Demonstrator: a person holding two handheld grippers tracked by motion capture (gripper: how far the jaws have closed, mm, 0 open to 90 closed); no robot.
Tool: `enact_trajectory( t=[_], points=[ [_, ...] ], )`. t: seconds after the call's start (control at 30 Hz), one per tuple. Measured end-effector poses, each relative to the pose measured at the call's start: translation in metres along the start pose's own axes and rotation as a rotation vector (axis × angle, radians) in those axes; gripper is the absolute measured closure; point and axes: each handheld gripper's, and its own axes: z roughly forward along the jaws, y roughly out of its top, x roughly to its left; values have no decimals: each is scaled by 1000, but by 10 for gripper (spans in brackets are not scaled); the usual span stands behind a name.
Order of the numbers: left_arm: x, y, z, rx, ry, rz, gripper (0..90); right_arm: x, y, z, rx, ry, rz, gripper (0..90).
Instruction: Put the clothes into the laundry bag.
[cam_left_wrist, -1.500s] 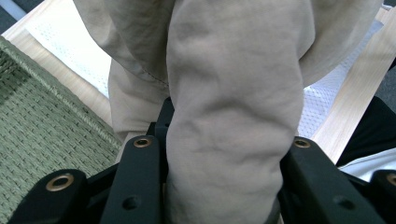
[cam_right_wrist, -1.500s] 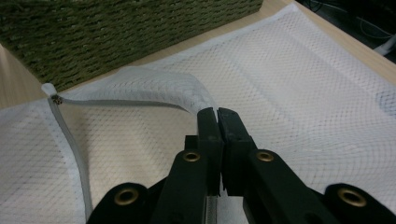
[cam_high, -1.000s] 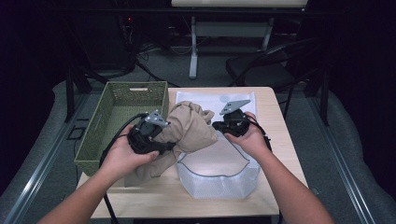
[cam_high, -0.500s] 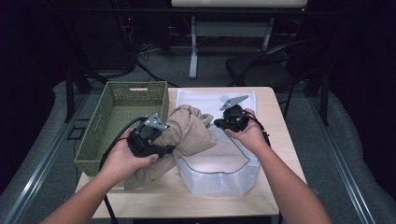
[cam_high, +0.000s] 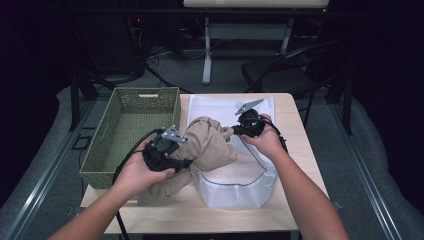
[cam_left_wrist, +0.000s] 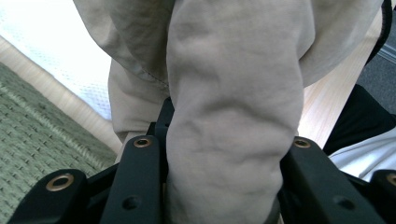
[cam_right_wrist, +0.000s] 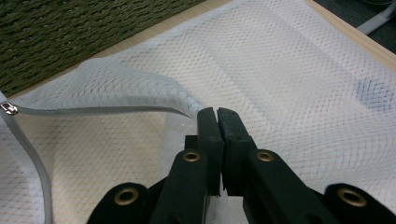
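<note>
A beige garment (cam_high: 207, 145) is bunched above the table's middle, partly over the open mouth of a white mesh laundry bag (cam_high: 235, 192). My left gripper (cam_high: 167, 150) is shut on a thick fold of the beige garment (cam_left_wrist: 233, 130), which bulges between its jaws. My right gripper (cam_high: 245, 125) is shut on the zippered rim of the mesh bag (cam_right_wrist: 187, 105) and holds that edge lifted. The bag's zipper pull (cam_right_wrist: 9, 108) shows at the far left of the right gripper view.
An olive woven basket (cam_high: 131, 132) stands on the left part of the wooden table (cam_high: 300, 150), close to my left gripper. Dark floor, cables and a chair frame lie beyond the far edge.
My left gripper has carried the garment up and toward the bag's mouth. My right gripper has shifted slightly, still holding the bag's rim raised.
</note>
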Motion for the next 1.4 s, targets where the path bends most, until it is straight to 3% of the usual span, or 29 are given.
enact_trajectory(
  t=[0.3,0.73,1.13,1.4],
  points=[
    [-7,4,8,9,-19,17,635,-11,5,9,24,-1,-11,889],
    [-16,6,22,31,-39,32,635,-21,8,6,35,-16,-21,889],
    [-26,0,35,54,-62,52,635,-18,11,6,26,-8,-24,888],
    [-35,-3,52,37,-96,45,635,-16,11,7,22,-8,-19,888]
  ],
)
